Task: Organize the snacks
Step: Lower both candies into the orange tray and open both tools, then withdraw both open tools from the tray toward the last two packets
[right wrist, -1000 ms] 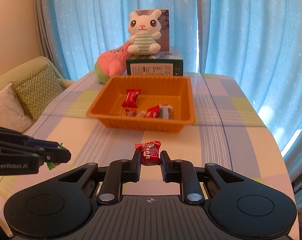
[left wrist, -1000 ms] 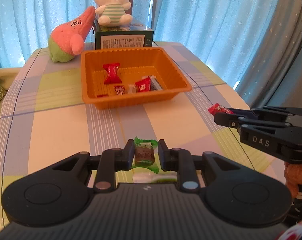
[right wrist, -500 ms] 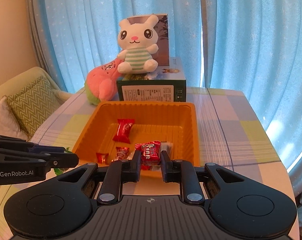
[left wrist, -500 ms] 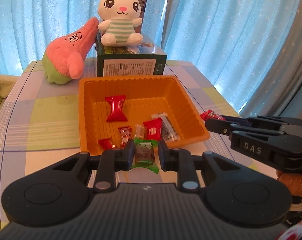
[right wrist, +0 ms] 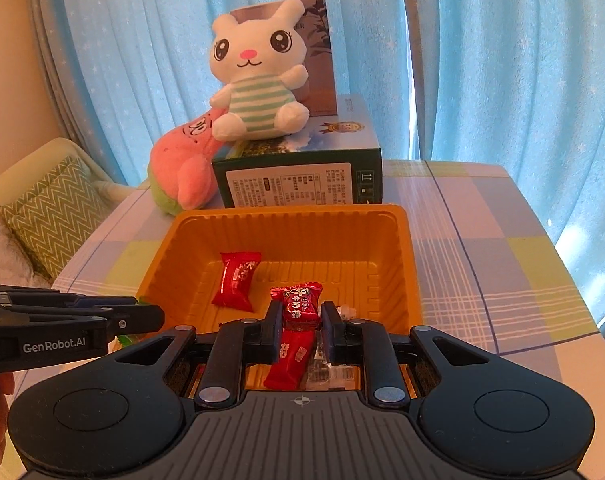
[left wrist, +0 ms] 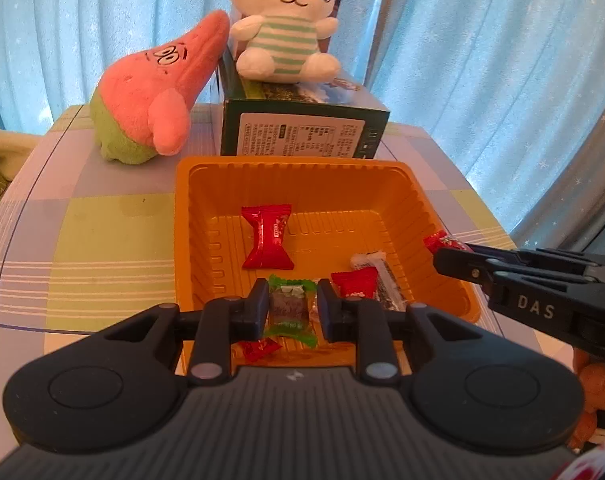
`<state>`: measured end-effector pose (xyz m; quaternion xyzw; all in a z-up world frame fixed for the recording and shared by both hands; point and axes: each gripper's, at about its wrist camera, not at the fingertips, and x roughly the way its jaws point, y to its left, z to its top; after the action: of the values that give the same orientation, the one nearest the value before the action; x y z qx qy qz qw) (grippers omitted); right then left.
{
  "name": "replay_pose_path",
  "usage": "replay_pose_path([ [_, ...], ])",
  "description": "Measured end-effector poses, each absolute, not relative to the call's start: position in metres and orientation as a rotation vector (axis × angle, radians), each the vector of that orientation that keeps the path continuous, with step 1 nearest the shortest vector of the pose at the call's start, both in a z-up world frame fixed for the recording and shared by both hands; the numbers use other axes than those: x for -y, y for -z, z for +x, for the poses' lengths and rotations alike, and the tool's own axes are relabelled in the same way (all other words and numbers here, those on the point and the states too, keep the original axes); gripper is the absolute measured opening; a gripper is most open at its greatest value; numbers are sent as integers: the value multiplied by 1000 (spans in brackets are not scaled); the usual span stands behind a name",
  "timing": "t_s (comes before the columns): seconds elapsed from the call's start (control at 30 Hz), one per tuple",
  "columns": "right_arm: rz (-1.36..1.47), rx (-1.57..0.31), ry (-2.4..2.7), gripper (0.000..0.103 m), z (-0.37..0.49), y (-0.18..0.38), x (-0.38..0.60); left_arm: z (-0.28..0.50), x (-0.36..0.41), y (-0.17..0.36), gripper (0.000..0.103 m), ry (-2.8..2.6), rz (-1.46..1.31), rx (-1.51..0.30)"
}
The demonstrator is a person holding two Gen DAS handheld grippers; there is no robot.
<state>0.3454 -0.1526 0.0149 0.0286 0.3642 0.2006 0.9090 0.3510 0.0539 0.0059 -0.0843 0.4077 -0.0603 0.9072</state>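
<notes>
An orange tray sits on the checked table with several wrapped candies in it, among them a red one. My left gripper is shut on a green-wrapped candy and holds it over the tray's near part. My right gripper is shut on a red-wrapped candy, also over the tray. In the left wrist view the right gripper comes in from the right with the red candy at its tip.
Behind the tray stands a dark green box with a white bunny plush on top. A pink star plush leans beside it. Blue curtains hang behind. A sofa cushion lies left.
Both grippers have moved forward with their candies, from in front of the tray to over it. The tray and plush toys look much closer.
</notes>
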Motion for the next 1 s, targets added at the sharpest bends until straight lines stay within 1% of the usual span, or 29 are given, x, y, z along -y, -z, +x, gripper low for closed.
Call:
replay_pose_path([
  [0.07,65,-757,-412,20,347,-13,152,356,-56,0,34,123,-183,-842],
  [0.1,68,-759,-413,20,347,-12,152,357,-57,2,45,122,-187,-846],
  [0.13,68,-759,-415,20,347,-12,152,357,-58,3,47,121,-188,-846],
  [0.57,94,-770,-428,20,356,-12,142,337,-61,3,48,116,-144,-839],
  [0.73,167,-772,-448,21,368,-12,138,330,-62,-1,52,115,-132,-830],
  [0.77,170,-782,-445,24,370,-11,137,327,-62,-1,53,116,-133,-830],
  [0.8,164,-784,-432,30,369,-11,137,325,-63,-2,54,117,-132,-829],
  [0.83,162,-778,-420,53,368,-11,138,322,-63,-2,56,117,-130,-828],
  [0.87,171,-765,-411,66,364,-10,142,318,-63,-2,58,112,-126,-827],
  [0.9,179,-759,-405,69,361,-10,145,314,-64,-2,59,106,-124,-825],
  [1.0,186,-779,-386,69,348,-8,157,299,-65,-2,60,101,-133,-824],
])
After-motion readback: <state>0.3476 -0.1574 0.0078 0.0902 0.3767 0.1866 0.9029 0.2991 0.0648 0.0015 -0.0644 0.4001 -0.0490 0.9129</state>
